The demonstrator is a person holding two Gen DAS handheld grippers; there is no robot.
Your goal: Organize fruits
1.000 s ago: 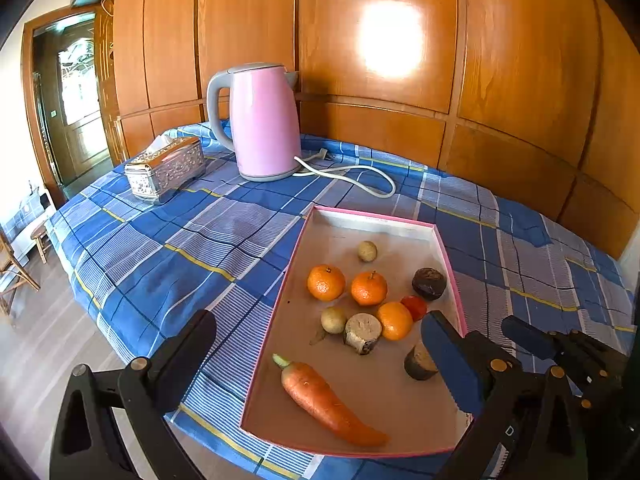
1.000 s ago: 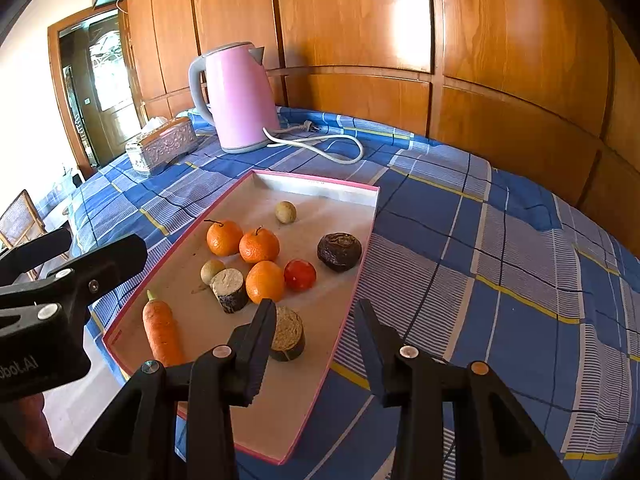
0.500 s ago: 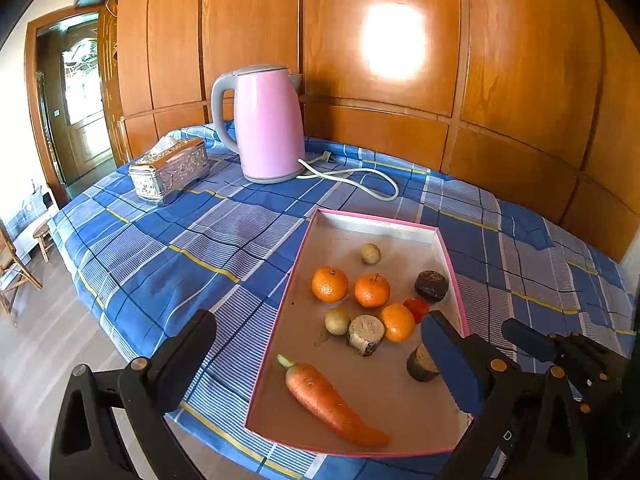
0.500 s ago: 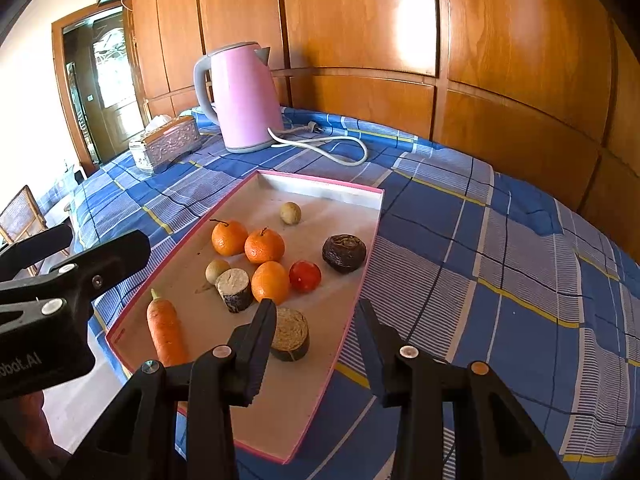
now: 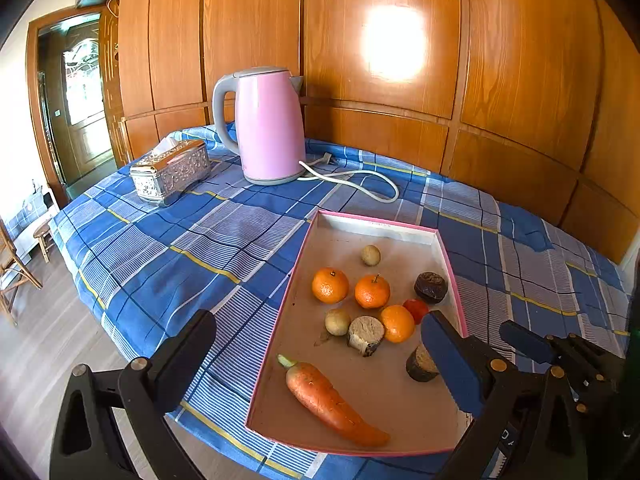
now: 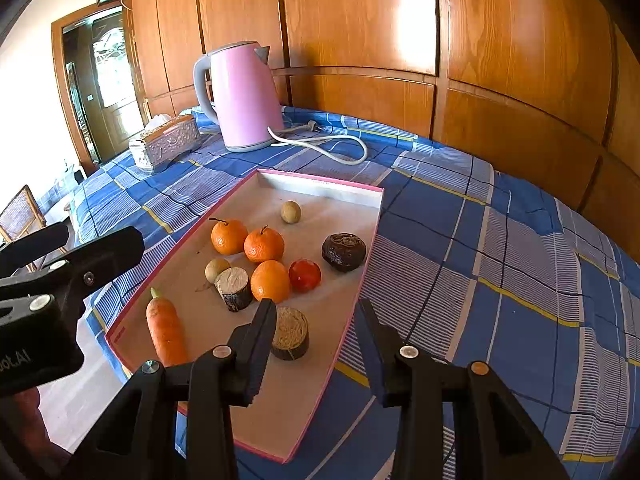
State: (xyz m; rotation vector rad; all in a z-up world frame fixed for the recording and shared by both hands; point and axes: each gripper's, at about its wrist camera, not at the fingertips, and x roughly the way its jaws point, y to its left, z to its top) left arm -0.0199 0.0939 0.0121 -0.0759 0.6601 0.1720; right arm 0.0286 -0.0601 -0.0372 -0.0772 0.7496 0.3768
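A pink-rimmed tray (image 5: 452, 264) (image 6: 362, 268) lies on the blue checked tablecloth. It holds three oranges (image 5: 330, 285) (image 6: 264, 244), a carrot (image 5: 330, 404) (image 6: 166, 330), a red tomato (image 6: 305, 275), a dark round fruit (image 6: 344, 251), two small tan fruits (image 6: 290, 212) and two cut stubs (image 6: 290, 333). My left gripper (image 5: 316, 354) is open and empty, above the tray's near end. My right gripper (image 6: 318, 332) is open and empty, over the tray's near right corner beside one stub.
A pink kettle (image 5: 268, 128) (image 6: 240, 96) with a white cord (image 5: 360, 184) stands at the back. A silver tissue box (image 5: 172, 170) (image 6: 166, 144) sits to its left. Wood panelling backs the table. The table edge drops to the floor at the left.
Both grippers have shifted slightly, so the scene sits a little further right and lower in view. The jaws stay open and the fruits have not moved.
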